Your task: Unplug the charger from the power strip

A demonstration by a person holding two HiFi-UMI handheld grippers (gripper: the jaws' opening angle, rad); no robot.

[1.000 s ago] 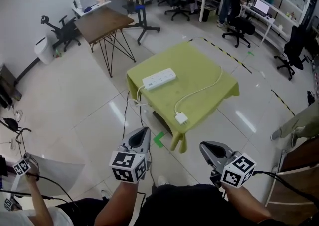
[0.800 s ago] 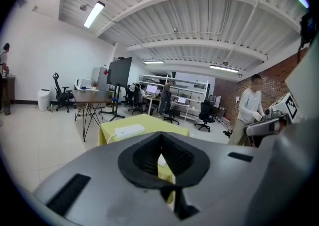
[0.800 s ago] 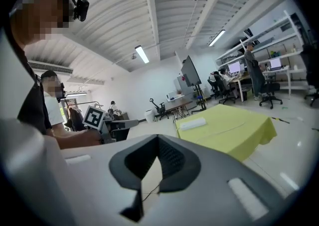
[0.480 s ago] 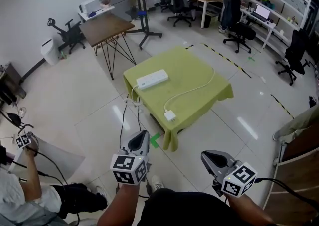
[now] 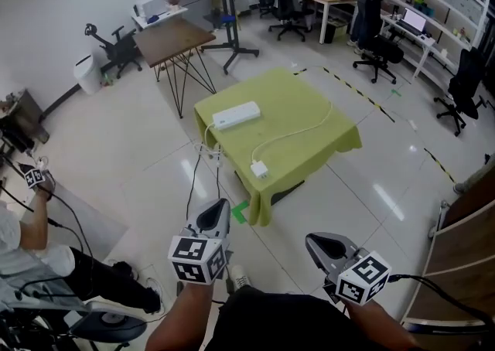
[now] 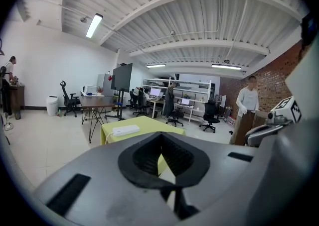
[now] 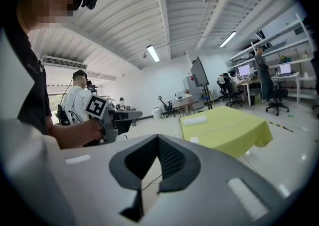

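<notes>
On the green table (image 5: 303, 94) far ahead, the power strip (image 5: 237, 115) lies left-to-right, with the charger (image 5: 259, 168) at the near edge, closer to the left gripper (image 5: 220, 206) than the right gripper (image 5: 315, 241); both have jaws pressed together, empty.

No legible text or signs.

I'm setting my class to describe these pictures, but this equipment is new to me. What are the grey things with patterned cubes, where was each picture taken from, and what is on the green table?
A person holds a two-fingered gripper in each hand: the left gripper and the right gripper. The wide picture comes from a camera on the person's head; the other two come from cameras riding on the grippers. Both pairs of fingers are closed, holding nothing. On the table lie a power strip and, apart from it near the front edge, a white charger with its cable.
</notes>
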